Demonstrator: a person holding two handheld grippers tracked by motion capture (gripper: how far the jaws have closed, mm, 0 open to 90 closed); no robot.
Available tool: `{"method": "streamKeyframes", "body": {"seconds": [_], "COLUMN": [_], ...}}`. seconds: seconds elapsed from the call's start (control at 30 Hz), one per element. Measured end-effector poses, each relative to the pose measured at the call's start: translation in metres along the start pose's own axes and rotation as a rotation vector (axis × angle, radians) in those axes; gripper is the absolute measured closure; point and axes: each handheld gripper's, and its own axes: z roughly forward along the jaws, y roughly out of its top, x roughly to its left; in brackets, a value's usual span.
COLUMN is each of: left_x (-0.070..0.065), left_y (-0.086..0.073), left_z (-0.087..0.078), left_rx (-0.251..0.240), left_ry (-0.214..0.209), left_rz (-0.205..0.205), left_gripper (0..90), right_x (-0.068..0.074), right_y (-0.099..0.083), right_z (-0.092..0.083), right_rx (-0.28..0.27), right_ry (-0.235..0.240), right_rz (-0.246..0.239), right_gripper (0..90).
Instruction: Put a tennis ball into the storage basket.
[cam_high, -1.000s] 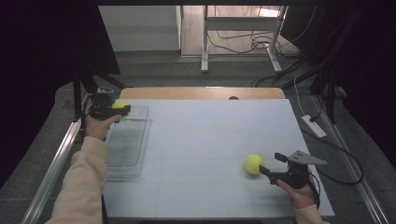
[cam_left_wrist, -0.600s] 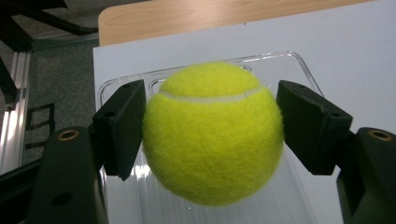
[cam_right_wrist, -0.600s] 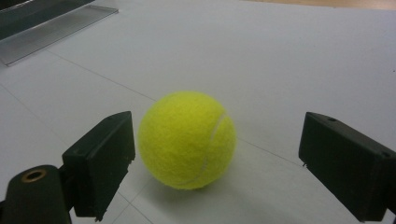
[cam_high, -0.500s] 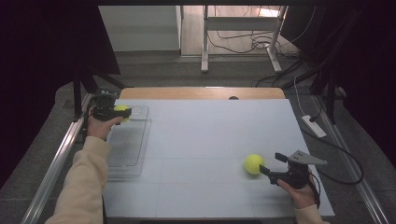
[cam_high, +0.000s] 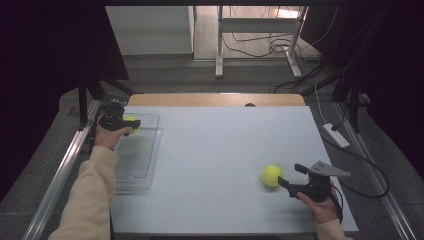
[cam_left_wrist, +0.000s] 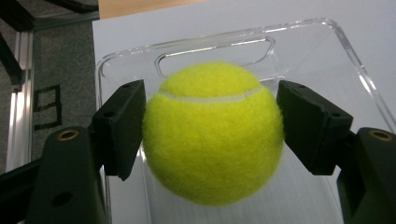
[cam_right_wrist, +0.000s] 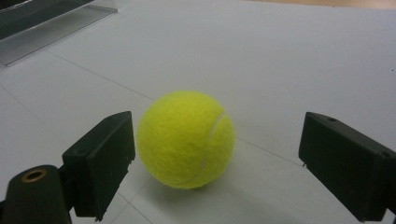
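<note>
Two tennis balls, one gripped over the tray, one lying on the bench.

From the high view, the left tongs (cam_high: 131, 121) are seen above the far end of the clear tray (cam_high: 145, 172), while the right tongs (cam_high: 290, 176) are held just beside the second ball (cam_high: 271, 175) on the white bench (cam_high: 220, 145). In the left gripper view, the first ball (cam_left_wrist: 212, 133) is clamped between both pads over the tray (cam_left_wrist: 327, 28). In the right gripper view, the tongs (cam_right_wrist: 217, 161) are spread wide around the resting ball (cam_right_wrist: 185, 139), which touches the one pad (cam_right_wrist: 105, 156) and stands clear of the other.
</note>
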Motion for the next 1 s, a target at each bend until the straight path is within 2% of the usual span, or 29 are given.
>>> {"method": "streamKeyframes", "body": {"seconds": [0.37, 0.7, 0.77, 0.83, 0.93, 1.0], "left_x": [-0.001, 0.0, 0.0, -0.001, -0.005, -0.006], "left_y": [-0.003, -0.003, -0.003, -0.003, -0.001, 0.0], "left_z": [0.008, 0.006, 0.005, 0.004, -0.001, -0.007], "left_rx": [0.036, 0.026, 0.019, 0.011, 0.003, -0.026], "left_ry": [0.012, 0.021, 0.028, 0.022, -0.006, -0.033], "left_rz": [0.007, 0.014, -0.004, -0.011, -0.003, -0.012], "left_gripper": [27.6, 27.2, 26.0, 19.2, 14.5, 12.4], "right_x": [0.0, 0.0, 0.0, 0.0, 0.0, 0.0], "right_y": [0.0, 0.0, 0.0, 0.0, 0.0, 0.0], "right_z": [0.0, 0.0, 0.0, 0.0, 0.0, 0.0], "right_rx": [0.0, 0.003, 0.003, 0.003, 0.003, 0.005], "right_ry": [-0.001, -0.002, -0.001, 0.0, -0.001, -0.001], "right_rz": [-0.003, -0.005, -0.005, -0.005, -0.004, -0.006], "right_gripper": [10.7, 10.7, 10.7, 10.7, 10.7, 10.7]}}
